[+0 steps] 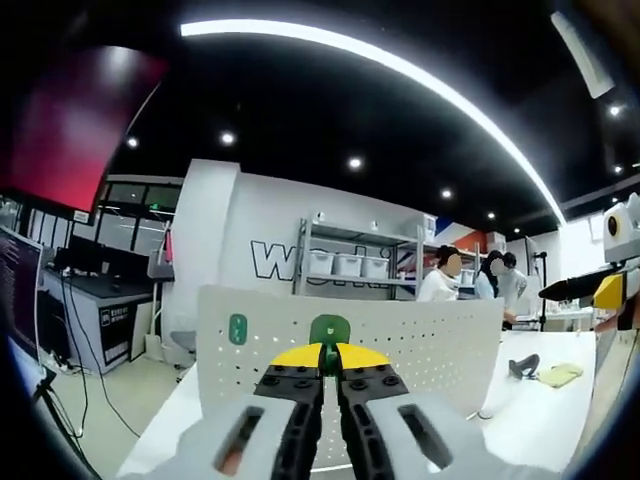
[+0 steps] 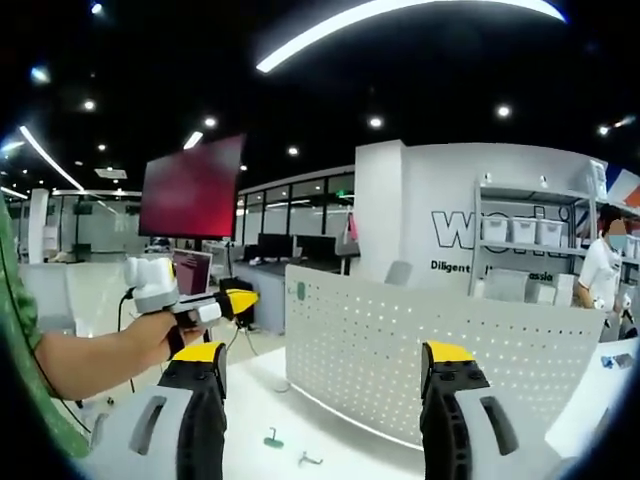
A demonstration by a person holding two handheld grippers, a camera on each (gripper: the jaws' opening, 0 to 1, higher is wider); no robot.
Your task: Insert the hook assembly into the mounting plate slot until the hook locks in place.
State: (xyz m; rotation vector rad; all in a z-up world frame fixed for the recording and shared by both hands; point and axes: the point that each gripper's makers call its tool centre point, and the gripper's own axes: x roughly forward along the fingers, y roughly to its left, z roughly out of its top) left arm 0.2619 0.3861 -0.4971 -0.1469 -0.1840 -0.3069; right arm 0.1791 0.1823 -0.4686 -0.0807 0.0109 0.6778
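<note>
A white perforated mounting plate [image 1: 420, 335] [image 2: 400, 345] stands upright on the white table. One green hook [image 1: 237, 328] [image 2: 298, 291] sits on its upper left part. My left gripper [image 1: 329, 352] is shut on a second green hook [image 1: 329, 328], held in front of the plate's top middle. In the right gripper view the left gripper [image 2: 225, 303] is held by a hand, left of the plate's edge. My right gripper [image 2: 325, 355] is open wide and empty, facing the plate; it also enters the left gripper view [image 1: 600, 288]. A small green piece [image 2: 273, 438] lies on the table.
A small metal hook [image 2: 310, 460] lies beside the green piece. A dark object [image 1: 522, 366] and a yellowish cloth [image 1: 560, 374] lie on the table behind the plate. A shelf with bins [image 1: 350, 265] and people [image 1: 440, 280] stand at the back, desks [image 1: 95, 300] to the left.
</note>
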